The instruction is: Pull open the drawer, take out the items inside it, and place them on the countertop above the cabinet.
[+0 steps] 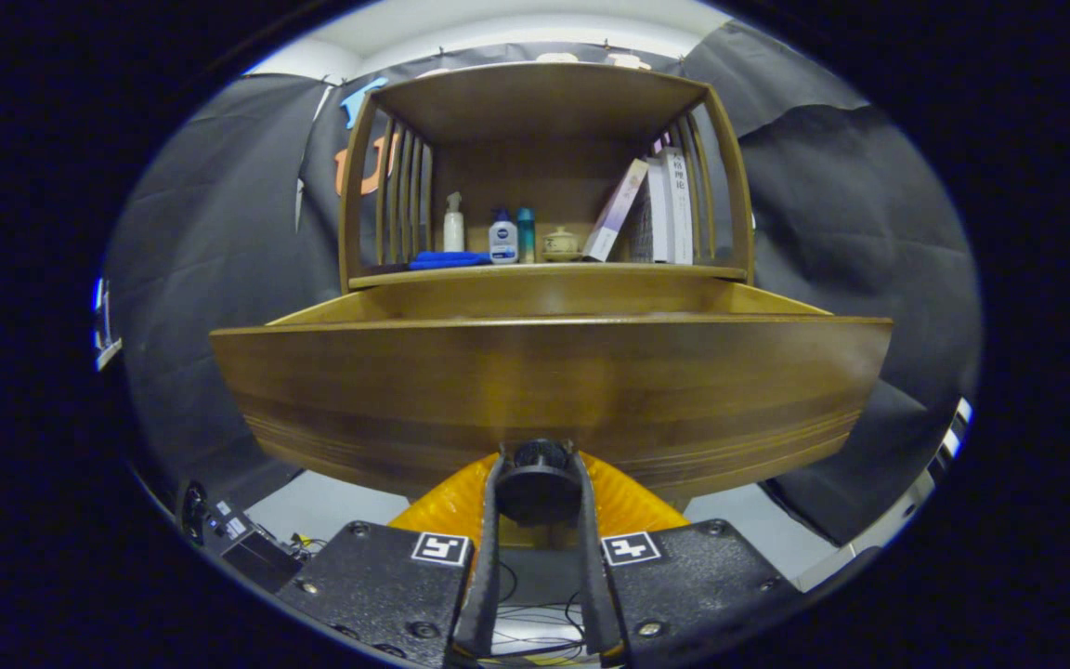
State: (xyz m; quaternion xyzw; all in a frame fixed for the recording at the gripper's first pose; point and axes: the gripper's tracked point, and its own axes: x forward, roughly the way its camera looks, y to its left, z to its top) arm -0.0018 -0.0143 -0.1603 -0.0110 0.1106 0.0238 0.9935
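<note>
The wooden drawer point(549, 381) stands pulled out toward me, its broad front panel close ahead. A round black knob point(540, 483) sits at the panel's lower middle. My gripper point(540, 492) is shut on this knob, with the yellow fingers point(447, 506) pressing it from both sides. The drawer's inside is hidden behind its front rim. Above and behind it lies the cabinet's countertop point(549, 272).
On the countertop, under a wooden shelf frame point(540, 102), stand a white spray bottle point(453, 223), a blue cloth point(447, 260), two small bottles point(503, 237), a little ceramic jar point(560, 244) and several books point(656, 209). Cables and a black box point(252, 553) lie on the floor at lower left.
</note>
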